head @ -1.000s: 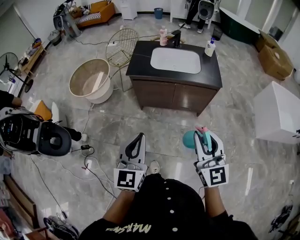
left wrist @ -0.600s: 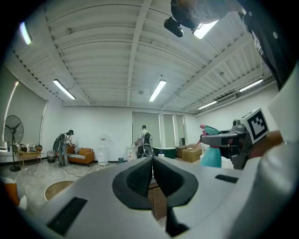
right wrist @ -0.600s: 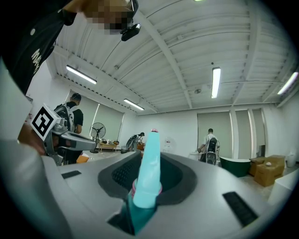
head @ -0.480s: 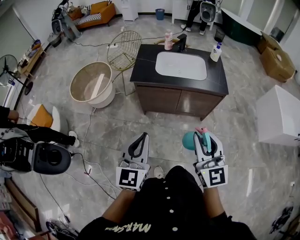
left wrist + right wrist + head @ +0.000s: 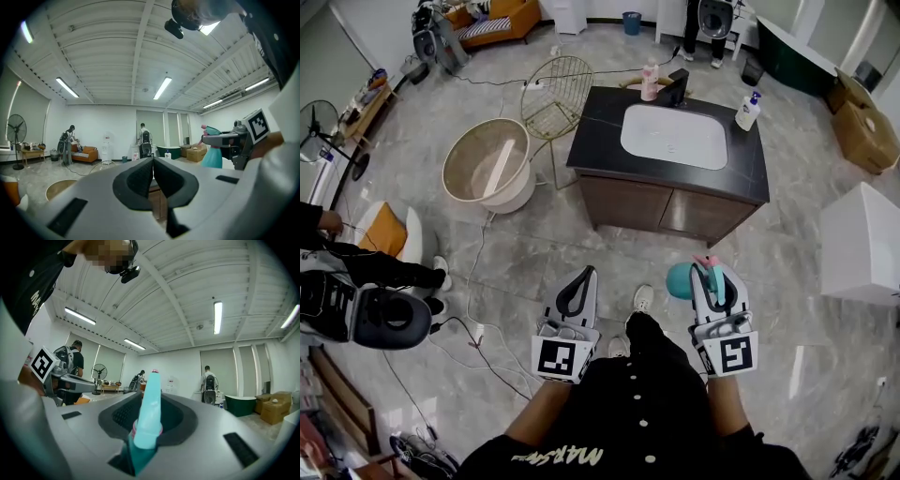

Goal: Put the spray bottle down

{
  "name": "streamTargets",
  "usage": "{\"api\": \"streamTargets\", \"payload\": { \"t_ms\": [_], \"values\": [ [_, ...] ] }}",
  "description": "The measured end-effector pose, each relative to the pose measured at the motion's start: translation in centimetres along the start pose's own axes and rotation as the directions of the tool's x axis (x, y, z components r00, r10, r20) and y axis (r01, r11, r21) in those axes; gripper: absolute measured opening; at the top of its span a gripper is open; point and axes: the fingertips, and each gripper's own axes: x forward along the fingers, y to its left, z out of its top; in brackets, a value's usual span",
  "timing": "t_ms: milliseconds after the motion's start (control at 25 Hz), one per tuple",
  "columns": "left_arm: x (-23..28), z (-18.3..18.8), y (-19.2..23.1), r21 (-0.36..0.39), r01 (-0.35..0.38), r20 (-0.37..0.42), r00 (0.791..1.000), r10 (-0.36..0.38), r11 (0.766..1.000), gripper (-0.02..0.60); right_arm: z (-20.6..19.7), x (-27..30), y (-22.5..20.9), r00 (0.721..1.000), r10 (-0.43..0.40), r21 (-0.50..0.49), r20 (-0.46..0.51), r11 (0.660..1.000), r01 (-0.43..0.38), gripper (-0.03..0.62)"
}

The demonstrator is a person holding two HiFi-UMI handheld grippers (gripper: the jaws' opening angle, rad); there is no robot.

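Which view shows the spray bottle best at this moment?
The right gripper view: the spray bottle stands large and centred, clamped in the right gripper. Head view shows only its teal body from above; left gripper view shows a small side profile.

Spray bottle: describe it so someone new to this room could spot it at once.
A dark sink cabinet stands mid-floor; a person faces it. Their right gripper clamps the spray bottle: teal with a pink tip, unlike the pink bottle and white bottle on the counter.
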Motion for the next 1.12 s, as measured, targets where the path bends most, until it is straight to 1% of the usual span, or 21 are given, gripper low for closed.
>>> {"api": "streamTargets", "payload": {
  "t_ms": [240, 400, 680, 920, 1120],
  "values": [
    [5.1, -0.1, 2.4, -0.010, -0.033, -0.004, 0.999, 0.033, 0.999, 0.014, -1.1, 5.6, -2.6, 0.999, 0.037, 0.009, 0.002, 0.999, -0.037, 0.092],
    [9.3, -0.1, 4.2, -0.001, -0.053, -0.014, 0.998, 0.053, 0.999, 0.014, -1.7, 10.0, -4.9, 0.998, 0.064, 0.007, 0.007, 0.998, -0.064, 0.092],
    [15.7, 0.8, 7.1, -0.002, -0.100, -0.018, 0.995, 0.100, 0.995, 0.014, -1.8, 17.1, -8.8, 0.993, 0.116, -0.004, 0.023, 0.993, -0.116, 0.092],
    [19.2, 1.5, 8.2, -0.001, -0.150, -0.011, 0.989, 0.150, 0.989, 0.014, -2.0, 20.9, -11.6, 0.987, 0.158, -0.003, 0.037, 0.987, -0.158, 0.092],
    [21.0, 1.7, 8.6, 0.000, -0.175, -0.015, 0.984, 0.175, 0.985, 0.014, -2.6, 23.1, -12.7, 0.981, 0.191, 0.007, 0.033, 0.982, -0.191, 0.092]
  ]
}}
